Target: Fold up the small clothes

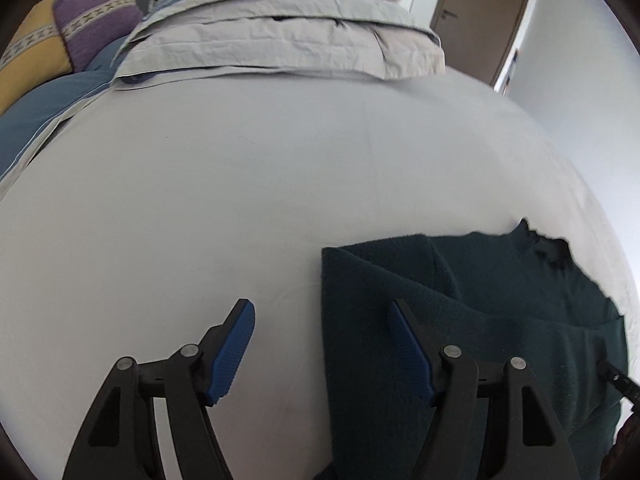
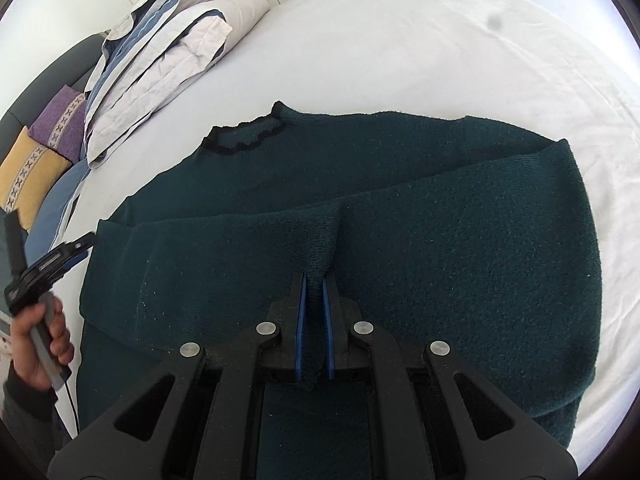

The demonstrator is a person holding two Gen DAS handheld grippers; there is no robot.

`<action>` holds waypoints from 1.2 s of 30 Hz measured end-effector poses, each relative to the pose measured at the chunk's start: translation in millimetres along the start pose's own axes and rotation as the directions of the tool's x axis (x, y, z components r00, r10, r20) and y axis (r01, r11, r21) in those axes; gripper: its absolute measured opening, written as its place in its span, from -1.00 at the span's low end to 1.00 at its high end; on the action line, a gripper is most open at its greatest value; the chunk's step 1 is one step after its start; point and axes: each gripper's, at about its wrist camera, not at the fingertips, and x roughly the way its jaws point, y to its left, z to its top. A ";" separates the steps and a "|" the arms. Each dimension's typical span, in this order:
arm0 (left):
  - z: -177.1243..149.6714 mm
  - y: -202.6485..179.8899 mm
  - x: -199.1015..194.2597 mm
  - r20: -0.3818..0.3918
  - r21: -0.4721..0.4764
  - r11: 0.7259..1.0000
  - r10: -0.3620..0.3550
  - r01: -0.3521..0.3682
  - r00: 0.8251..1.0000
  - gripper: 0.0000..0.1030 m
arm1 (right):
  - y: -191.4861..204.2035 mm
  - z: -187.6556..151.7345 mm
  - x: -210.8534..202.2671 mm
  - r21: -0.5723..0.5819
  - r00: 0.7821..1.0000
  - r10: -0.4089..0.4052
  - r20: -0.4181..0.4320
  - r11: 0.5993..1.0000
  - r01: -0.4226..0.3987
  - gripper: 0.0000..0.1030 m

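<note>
A dark green knitted sweater (image 2: 400,208) with a black frilled collar (image 2: 244,136) lies on the white bed sheet (image 2: 400,40), its lower part folded up over the body. My right gripper (image 2: 314,276) is shut on a pinch of the folded sweater layer near its middle. My left gripper (image 1: 320,312) is open and empty, hovering over the sweater's left edge (image 1: 440,300); its right finger is over the fabric, its left over the sheet. The left gripper also shows at the left edge of the right wrist view (image 2: 60,258), held in a hand.
A folded grey and blue duvet (image 1: 280,36) lies at the head of the bed, also in the right wrist view (image 2: 160,52). Purple (image 1: 96,16) and yellow (image 1: 28,60) cushions sit beside it. A brown door (image 1: 480,12) stands beyond the bed.
</note>
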 end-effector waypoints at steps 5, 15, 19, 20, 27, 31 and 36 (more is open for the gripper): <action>4.2 -2.3 16.5 -0.008 0.058 0.998 0.024 -0.024 1.000 -0.22 | 4.2 -1.1 4.9 -0.032 1.000 -0.017 0.005 0.999 0.017 -0.87; 6.1 -2.4 19.4 0.030 0.091 0.994 0.051 -0.053 0.998 -0.73 | -1.1 -3.1 12.5 0.002 0.999 -0.016 0.042 1.000 0.016 -0.89; -1.5 4.8 -10.1 0.055 0.076 0.997 0.027 -0.031 0.998 -0.65 | -6.5 -0.1 3.6 0.043 0.999 0.037 0.034 0.998 -0.038 -0.80; -8.0 3.6 -21.9 0.069 0.081 0.996 0.026 -0.031 0.997 -0.65 | -6.0 -1.2 0.5 0.045 0.999 0.038 0.036 0.998 -0.040 -0.67; -51.1 -28.3 -56.8 0.101 0.170 0.985 0.018 -0.035 0.995 -0.19 | 15.5 -9.2 0.0 0.012 0.999 0.022 0.040 1.000 -0.022 0.03; -62.2 -25.4 -34.1 0.041 0.141 0.990 0.014 -0.020 0.999 -0.13 | 18.8 -0.4 4.3 -0.014 0.999 -0.046 0.016 0.999 0.046 -0.77; -63.5 -21.5 -29.6 0.038 0.125 0.992 0.004 -0.009 0.999 -0.06 | 16.0 8.4 -0.4 -0.008 0.997 -0.059 0.041 0.998 0.059 -0.88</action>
